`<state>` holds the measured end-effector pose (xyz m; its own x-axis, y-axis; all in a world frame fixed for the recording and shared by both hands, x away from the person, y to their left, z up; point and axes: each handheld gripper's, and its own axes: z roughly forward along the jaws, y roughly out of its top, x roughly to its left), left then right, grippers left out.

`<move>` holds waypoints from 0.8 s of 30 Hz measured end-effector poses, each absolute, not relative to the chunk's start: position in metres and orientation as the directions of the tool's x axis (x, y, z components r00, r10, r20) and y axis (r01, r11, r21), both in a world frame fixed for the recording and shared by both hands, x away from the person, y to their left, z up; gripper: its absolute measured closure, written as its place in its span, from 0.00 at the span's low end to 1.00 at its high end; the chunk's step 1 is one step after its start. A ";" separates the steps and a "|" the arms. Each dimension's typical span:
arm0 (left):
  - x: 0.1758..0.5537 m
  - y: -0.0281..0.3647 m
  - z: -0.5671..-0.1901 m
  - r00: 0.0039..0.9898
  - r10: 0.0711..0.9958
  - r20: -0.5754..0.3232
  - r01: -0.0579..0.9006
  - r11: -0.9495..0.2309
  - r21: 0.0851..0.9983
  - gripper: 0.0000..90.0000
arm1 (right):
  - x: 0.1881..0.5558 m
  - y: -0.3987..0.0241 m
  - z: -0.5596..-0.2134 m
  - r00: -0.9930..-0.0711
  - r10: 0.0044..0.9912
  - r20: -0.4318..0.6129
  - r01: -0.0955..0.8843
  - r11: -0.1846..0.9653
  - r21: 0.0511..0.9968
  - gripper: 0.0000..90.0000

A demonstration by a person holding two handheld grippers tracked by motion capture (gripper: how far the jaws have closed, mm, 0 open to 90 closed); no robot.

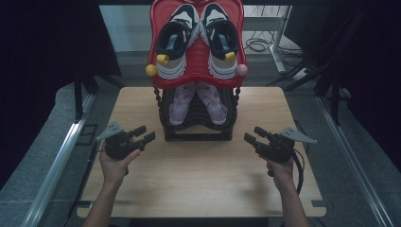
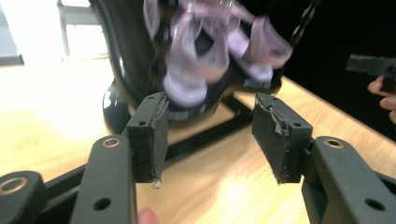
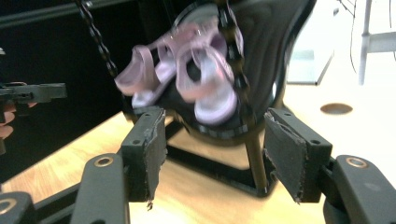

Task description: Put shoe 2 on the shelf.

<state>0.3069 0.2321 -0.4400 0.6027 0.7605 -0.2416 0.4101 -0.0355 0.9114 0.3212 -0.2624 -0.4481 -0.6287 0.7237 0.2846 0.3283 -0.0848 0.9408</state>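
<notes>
Near the far edge of the wooden counter (image 1: pixel 198 175), at its middle, stood a black two-tier shoe rack (image 1: pixel 198 124). A pair of pink sandals (image 1: pixel 198 101) rested on its lower shelf, toes pointing up and away from the person. Above them, a red upper tray (image 1: pixel 156 42) carried a pair of dark-and-white sneakers (image 1: pixel 197 40), with yellow and pink knobs at the tray's lower corners.

Left of the rack's base, the left claw (image 1: pixel 145 134) hovered just beside it, aimed toward the rack, its jaws spread with nothing between them. In the left gripper view the two worn pads (image 2: pixel 159 140) stood well apart, framing the blurred sandals and the rack's black foot beyond.

Right of the rack's base, the right claw (image 1: pixel 252 135) mirrored it, somewhat farther from the rack, also spread and empty. In the right gripper view its pads (image 3: pixel 152 149) framed the sandals on the lower shelf from the other side, with a beaded black chain (image 3: pixel 98 39) hanging at the rack's edge. Neither claw touched the rack or the sandals.
</notes>
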 end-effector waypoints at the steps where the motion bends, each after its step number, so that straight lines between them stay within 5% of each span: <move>1: 0.305 0.232 -0.444 0.600 0.762 -0.244 0.417 -0.037 0.908 0.51 | 0.320 -0.263 -0.453 -0.624 0.726 0.289 0.340 -0.081 0.937 0.43; 24: 0.288 0.241 -0.499 0.539 0.783 -0.309 0.530 -0.031 0.847 0.50 | 0.306 -0.263 -0.503 -0.590 0.756 0.285 0.446 0.010 0.895 0.44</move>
